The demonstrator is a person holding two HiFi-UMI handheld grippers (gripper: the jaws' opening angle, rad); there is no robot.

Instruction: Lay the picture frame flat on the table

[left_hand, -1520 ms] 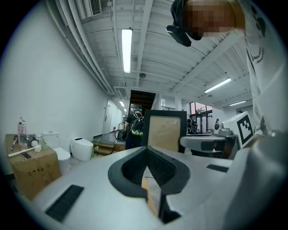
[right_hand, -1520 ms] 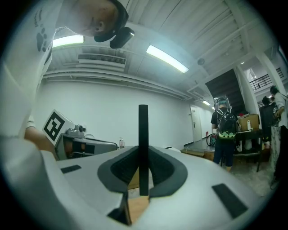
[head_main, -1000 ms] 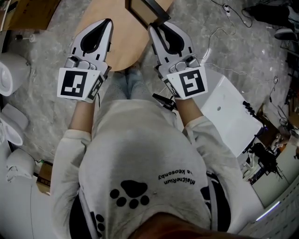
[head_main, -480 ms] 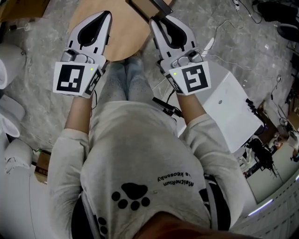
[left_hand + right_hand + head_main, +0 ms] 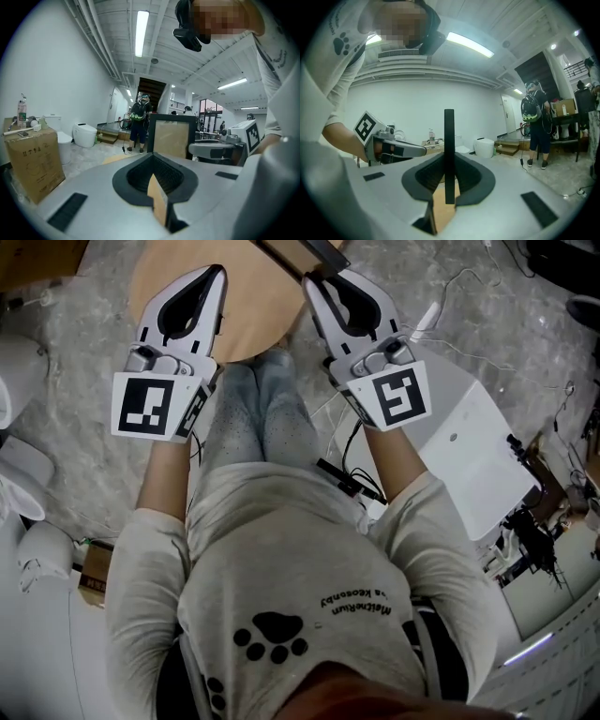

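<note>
Picture frame (image 5: 449, 140) upright over table (image 5: 253, 306) near rim, black edge pinched in right claw (image 5: 317, 282). Left claw (image 5: 215, 276) closed, empty, also at table's near rim. Probably light, stiff, front fragile: keep hold on edge moulding, tip down slowly.

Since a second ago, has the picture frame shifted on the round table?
No. The picture frame keeps its spot by the round table's right edge, upright in the right hand-held gripper.
</note>
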